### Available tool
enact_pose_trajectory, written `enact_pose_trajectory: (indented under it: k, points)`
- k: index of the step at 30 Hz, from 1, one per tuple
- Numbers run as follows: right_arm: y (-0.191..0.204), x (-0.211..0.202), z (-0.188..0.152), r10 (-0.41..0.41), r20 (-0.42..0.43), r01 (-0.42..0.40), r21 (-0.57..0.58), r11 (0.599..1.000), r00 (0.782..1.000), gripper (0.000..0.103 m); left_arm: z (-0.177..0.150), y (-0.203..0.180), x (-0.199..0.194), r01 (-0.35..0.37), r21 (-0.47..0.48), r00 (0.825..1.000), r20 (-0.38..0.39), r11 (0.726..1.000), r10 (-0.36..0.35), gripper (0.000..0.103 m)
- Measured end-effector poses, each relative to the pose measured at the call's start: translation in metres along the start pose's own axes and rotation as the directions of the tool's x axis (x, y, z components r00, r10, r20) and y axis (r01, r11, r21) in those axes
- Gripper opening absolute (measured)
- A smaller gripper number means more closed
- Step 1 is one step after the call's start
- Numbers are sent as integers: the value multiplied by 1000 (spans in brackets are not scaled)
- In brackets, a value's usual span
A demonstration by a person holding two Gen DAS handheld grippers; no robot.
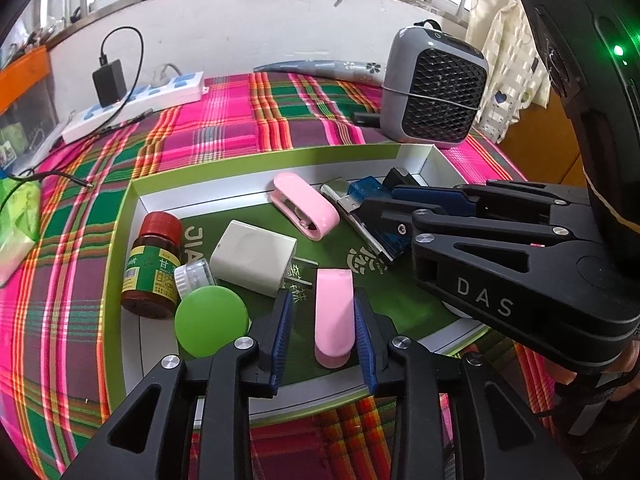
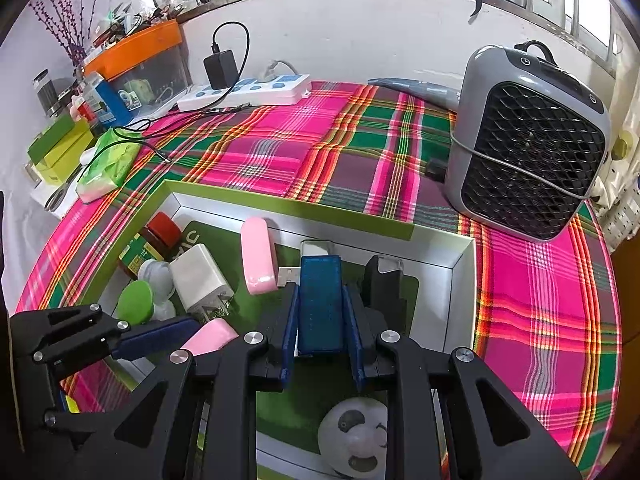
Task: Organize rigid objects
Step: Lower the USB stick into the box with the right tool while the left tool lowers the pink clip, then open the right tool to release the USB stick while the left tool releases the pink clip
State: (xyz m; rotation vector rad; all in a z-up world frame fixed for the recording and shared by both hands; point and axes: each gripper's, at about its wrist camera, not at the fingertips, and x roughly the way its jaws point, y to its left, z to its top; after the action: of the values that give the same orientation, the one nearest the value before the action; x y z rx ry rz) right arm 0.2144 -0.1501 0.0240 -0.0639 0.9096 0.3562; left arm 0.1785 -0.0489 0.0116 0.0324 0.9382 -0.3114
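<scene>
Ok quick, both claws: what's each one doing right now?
Left claw: open, pads just clear of the pink clip lying between them in the box.
Right claw: closed on the blue USB device.

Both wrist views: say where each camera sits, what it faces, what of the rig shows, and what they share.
Left wrist: on the left tongs, facing down into the box; a pink case lies between its pads, right tongs alongside.
Right wrist: on the right tongs, facing down at a blue USB reader it grips; left tongs at lower left.
Shared: box, fan, charger.
</scene>
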Motion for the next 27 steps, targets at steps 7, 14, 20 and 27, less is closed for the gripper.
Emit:
enact_pose_trajectory:
  k: [7,14,20,27]
  points:
    - [-1,-2,0,-6,0,6,7,1000,1000,25,-1,0,-5,-7,0,1000,9,1000,7,34]
    - [1,-11,-4,-5,15,5,17,1000,1000,28,-4,-2,-19,-27,-5,999,25,1000,27,34]
    - [6,-32,-13,-9,48,7,34,999,999,33,-10,-4,-38,-64,-21,997,45,998,65,34]
    - [12,-68,-32,-31,90,25,71,997,995,34,-27,-9,-66,-102,-38,991,80,994,105,34]
